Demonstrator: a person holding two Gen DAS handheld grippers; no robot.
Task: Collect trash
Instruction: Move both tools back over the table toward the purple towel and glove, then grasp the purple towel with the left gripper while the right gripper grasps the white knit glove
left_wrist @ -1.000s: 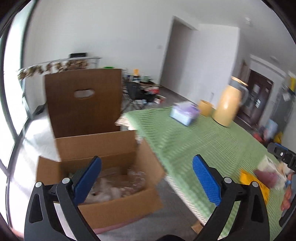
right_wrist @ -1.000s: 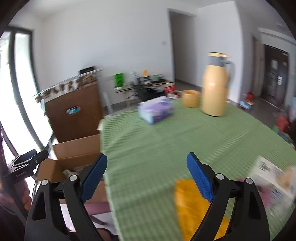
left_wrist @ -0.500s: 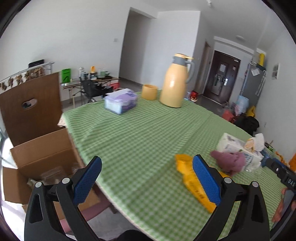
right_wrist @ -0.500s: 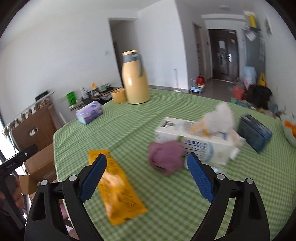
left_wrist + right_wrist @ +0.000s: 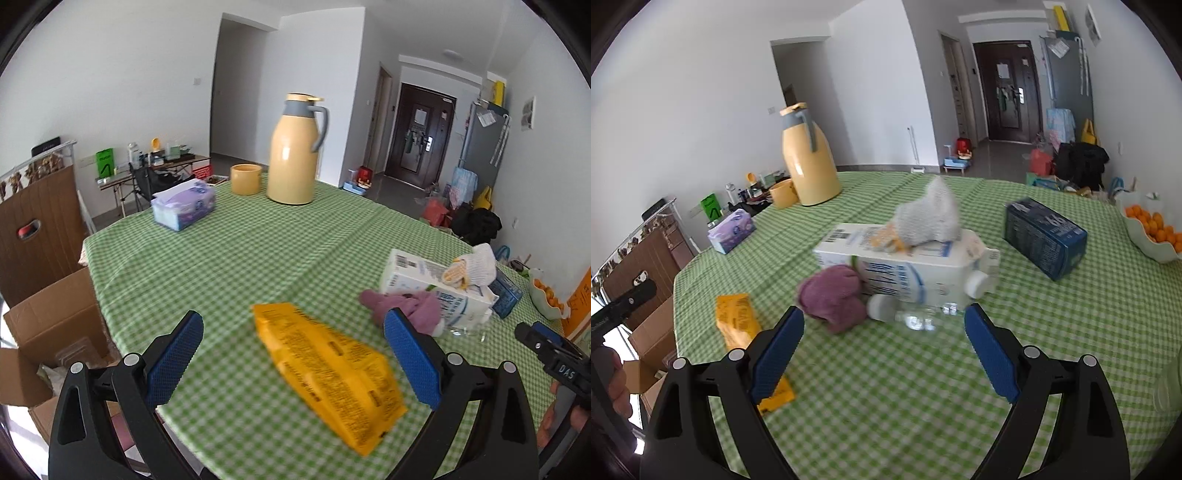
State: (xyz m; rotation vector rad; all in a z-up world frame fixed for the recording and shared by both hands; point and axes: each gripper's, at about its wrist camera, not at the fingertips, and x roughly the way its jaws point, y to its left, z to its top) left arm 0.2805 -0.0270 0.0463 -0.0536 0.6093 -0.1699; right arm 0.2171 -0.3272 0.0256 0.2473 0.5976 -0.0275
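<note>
A yellow snack wrapper (image 5: 328, 369) lies flat on the green checked tablecloth (image 5: 236, 258), just ahead of my open, empty left gripper (image 5: 293, 356). It also shows in the right wrist view (image 5: 738, 321). A white milk carton (image 5: 908, 269) lies on its side with a crumpled white glove (image 5: 927, 218) on top, a purple cloth wad (image 5: 834, 295) and a clear plastic bottle (image 5: 908, 314) against it. My right gripper (image 5: 884, 350) is open and empty, just short of the bottle. An open cardboard box (image 5: 48, 332) holding plastic stands on the floor at the table's left edge.
A yellow thermos jug (image 5: 295, 151), a yellow cup (image 5: 245, 179) and a purple tissue pack (image 5: 183, 208) stand at the far side. A dark blue box (image 5: 1043, 236) and a bowl of oranges (image 5: 1152, 230) sit to the right. A brown cabinet (image 5: 37, 232) stands behind the box.
Both grippers have swung right from the cardboard box to over the table. The left now faces the yellow wrapper, the right faces the carton pile. Both stayed open.
</note>
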